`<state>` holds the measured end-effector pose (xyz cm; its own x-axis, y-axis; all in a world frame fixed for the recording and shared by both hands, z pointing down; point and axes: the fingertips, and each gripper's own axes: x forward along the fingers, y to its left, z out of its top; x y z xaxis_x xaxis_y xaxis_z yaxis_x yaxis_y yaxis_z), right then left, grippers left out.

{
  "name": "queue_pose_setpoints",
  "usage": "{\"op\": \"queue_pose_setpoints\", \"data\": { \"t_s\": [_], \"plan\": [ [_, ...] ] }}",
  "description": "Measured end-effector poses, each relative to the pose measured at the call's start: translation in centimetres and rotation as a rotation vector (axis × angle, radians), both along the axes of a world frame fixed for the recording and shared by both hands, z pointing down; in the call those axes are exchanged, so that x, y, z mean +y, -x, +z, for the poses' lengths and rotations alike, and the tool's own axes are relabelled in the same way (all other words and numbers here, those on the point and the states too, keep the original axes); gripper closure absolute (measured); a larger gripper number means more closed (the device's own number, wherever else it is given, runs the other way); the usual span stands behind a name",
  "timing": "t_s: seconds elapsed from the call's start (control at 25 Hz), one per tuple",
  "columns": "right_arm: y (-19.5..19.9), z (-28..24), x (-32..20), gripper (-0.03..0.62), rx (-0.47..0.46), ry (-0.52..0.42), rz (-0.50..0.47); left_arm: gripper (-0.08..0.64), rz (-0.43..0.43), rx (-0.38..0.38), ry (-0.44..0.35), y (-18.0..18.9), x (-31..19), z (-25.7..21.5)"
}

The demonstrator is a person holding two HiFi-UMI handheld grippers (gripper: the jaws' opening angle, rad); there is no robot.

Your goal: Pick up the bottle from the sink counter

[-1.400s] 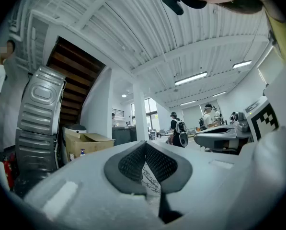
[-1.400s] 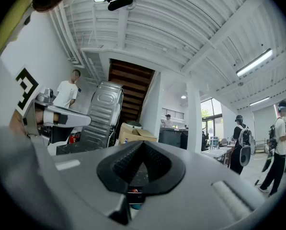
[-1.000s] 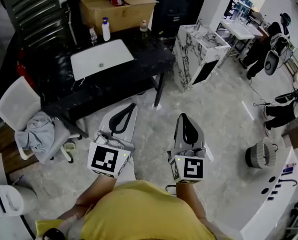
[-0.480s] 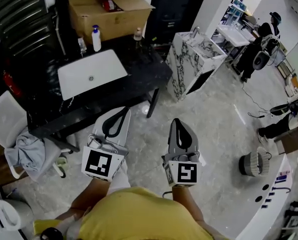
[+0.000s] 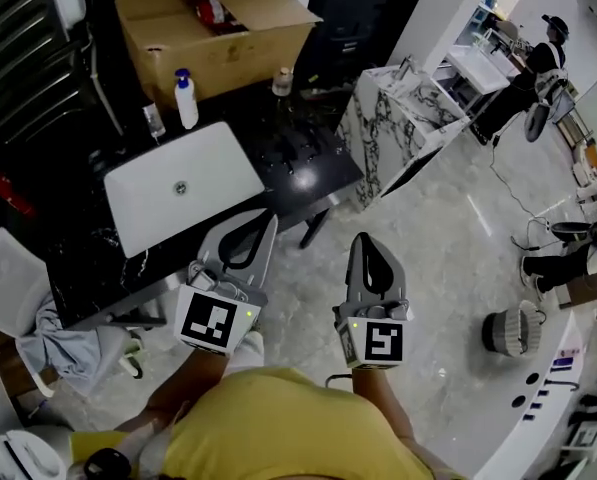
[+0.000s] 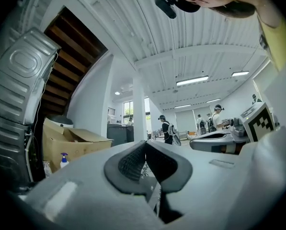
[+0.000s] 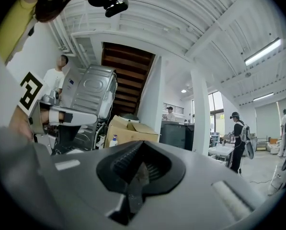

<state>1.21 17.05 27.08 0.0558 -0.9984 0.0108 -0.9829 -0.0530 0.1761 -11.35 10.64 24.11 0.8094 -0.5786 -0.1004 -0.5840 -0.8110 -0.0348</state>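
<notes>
Sink counter [image 5: 308, 163] sits nearer you now | your left gripper [image 5: 261, 218] and right gripper [image 5: 364, 240] clenched, empty | pump bottle [image 5: 186, 103] far-left behind basin [image 5: 213, 183] | likely light, slick plastic: grip its body below the pump.

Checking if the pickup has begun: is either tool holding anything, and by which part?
Nothing is held. The left tool and right tool are shut and empty; the pump bottle stands untouched on the counter.

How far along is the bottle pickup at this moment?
Nothing is done yet: the pump bottle stands untouched behind the sink on the counter. In hand: nothing. The left tongs and right tongs are shut and empty, well short of the bottle. Left: reach, open, grasp, lift.
</notes>
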Motion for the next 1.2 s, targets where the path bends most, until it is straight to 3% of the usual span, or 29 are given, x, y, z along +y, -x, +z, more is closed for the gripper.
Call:
{"op": "queue_pose_setpoints", "data": {
  "t_s": [0.16,0.36,0.48,0.84,1.2],
  "plan": [
    [0.0,-0.1,-4.4,0.592,0.009,-0.028,0.001,0.539,0.025,0.001,-0.010,-0.6,-4.2,0.0],
    [-0.4,0.8,-7.6,0.592,0.026,0.044,0.032,0.538,0.044,0.015,0.003,-1.2,-7.6,0.2],
    [-0.5,0.6,-9.1,0.592,0.038,0.024,0.021,0.507,0.057,0.019,0.023,-1.7,-8.8,0.5],
    [-2.1,1.4,-13.1,0.592,0.018,-0.015,-0.014,0.506,0.074,-0.016,0.035,-3.7,-11.8,1.5],
    [-6.2,2.1,-21.7,0.592,0.000,-0.022,-0.097,0.506,-0.013,-0.034,0.037,-7.3,-18.7,2.8]
  ]
}}
